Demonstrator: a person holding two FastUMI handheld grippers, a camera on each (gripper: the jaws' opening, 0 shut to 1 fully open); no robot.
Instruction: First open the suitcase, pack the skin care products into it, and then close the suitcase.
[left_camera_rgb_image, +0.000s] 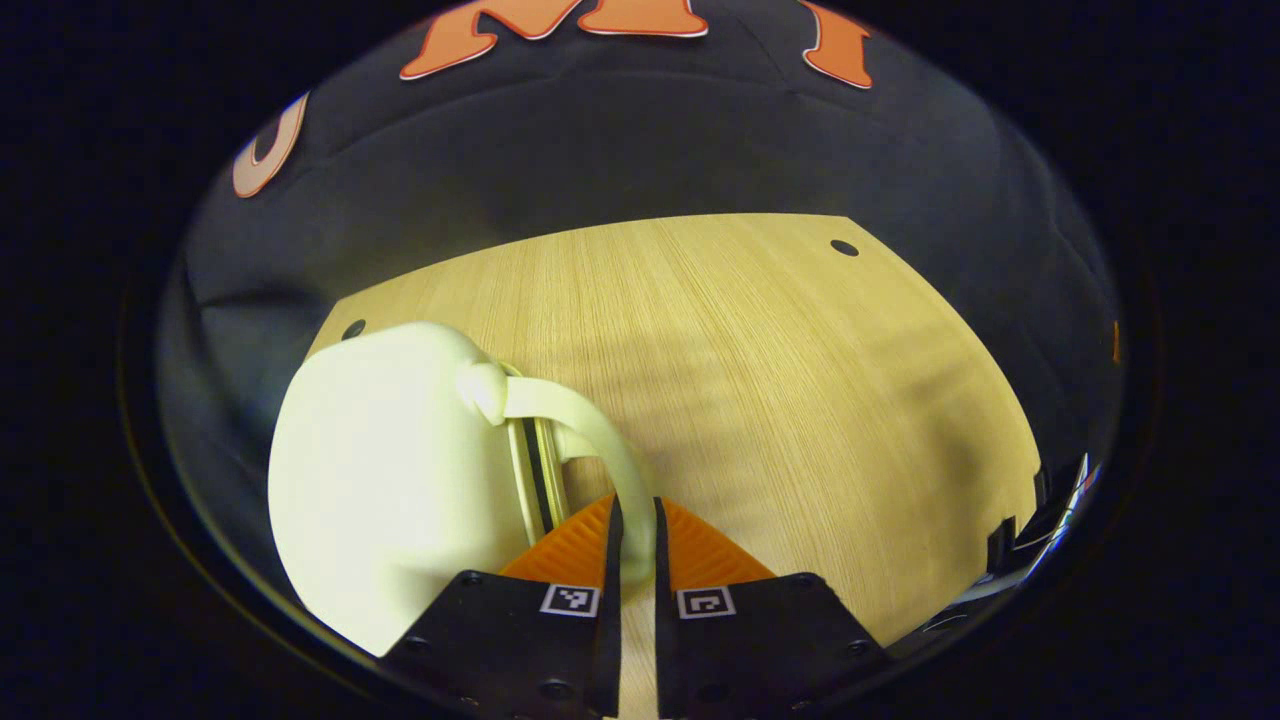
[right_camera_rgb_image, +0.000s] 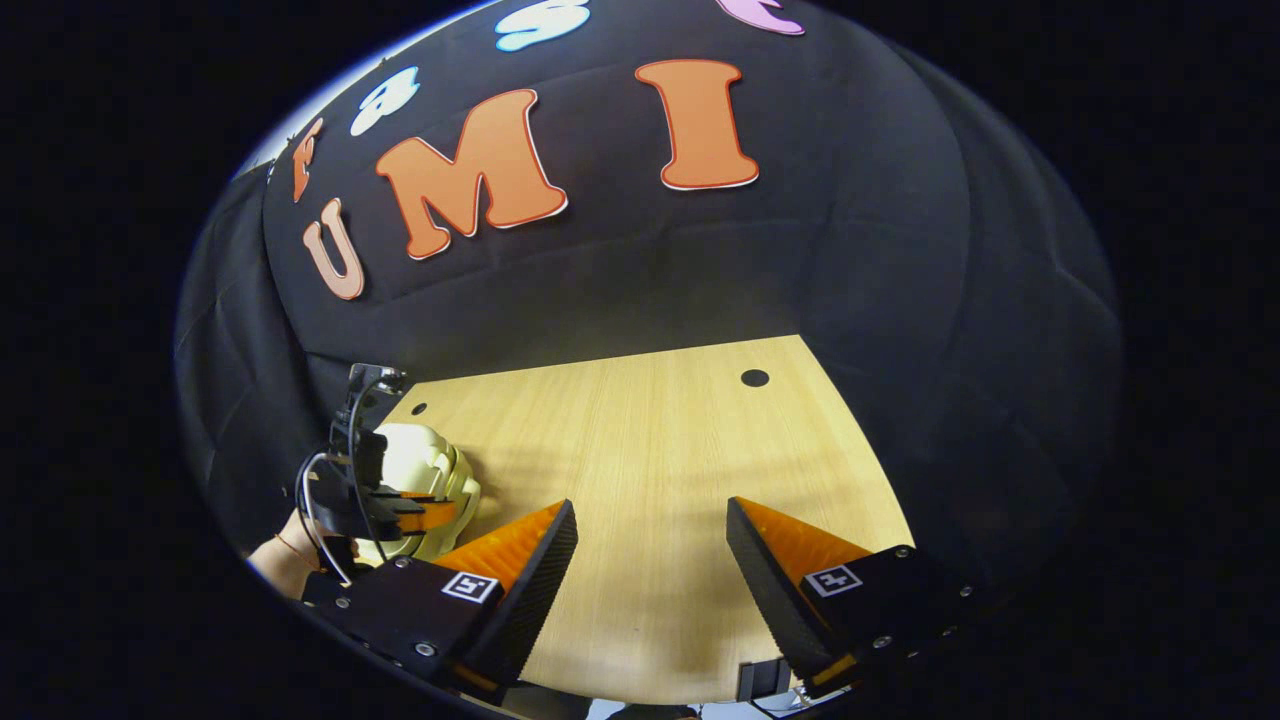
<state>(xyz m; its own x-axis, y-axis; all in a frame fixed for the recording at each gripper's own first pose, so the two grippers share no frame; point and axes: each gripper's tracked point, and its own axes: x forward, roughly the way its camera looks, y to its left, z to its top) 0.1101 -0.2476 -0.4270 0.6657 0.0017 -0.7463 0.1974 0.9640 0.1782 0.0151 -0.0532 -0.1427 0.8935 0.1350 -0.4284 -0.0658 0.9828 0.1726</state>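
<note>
A small cream-white suitcase (left_camera_rgb_image: 390, 480) stands on the wooden table (left_camera_rgb_image: 800, 380) at the left of the left gripper view, its two halves together. Its curved handle (left_camera_rgb_image: 590, 420) arches toward me. My left gripper (left_camera_rgb_image: 633, 530) is shut on the lower end of that handle. In the right gripper view the same suitcase (right_camera_rgb_image: 432, 462) sits at the table's far left, with the left gripper (right_camera_rgb_image: 440, 512) and the hand (right_camera_rgb_image: 285, 560) holding it in front of the case. My right gripper (right_camera_rgb_image: 650, 520) hangs open over bare table (right_camera_rgb_image: 650, 430), holding nothing.
Black cloth walls close in the table at the back and both sides. Small round holes (left_camera_rgb_image: 844, 247) (right_camera_rgb_image: 754, 378) mark the table's far corners. Something dark and shiny (left_camera_rgb_image: 1040, 520) sits at the table's right edge in the left gripper view; I cannot tell what it is.
</note>
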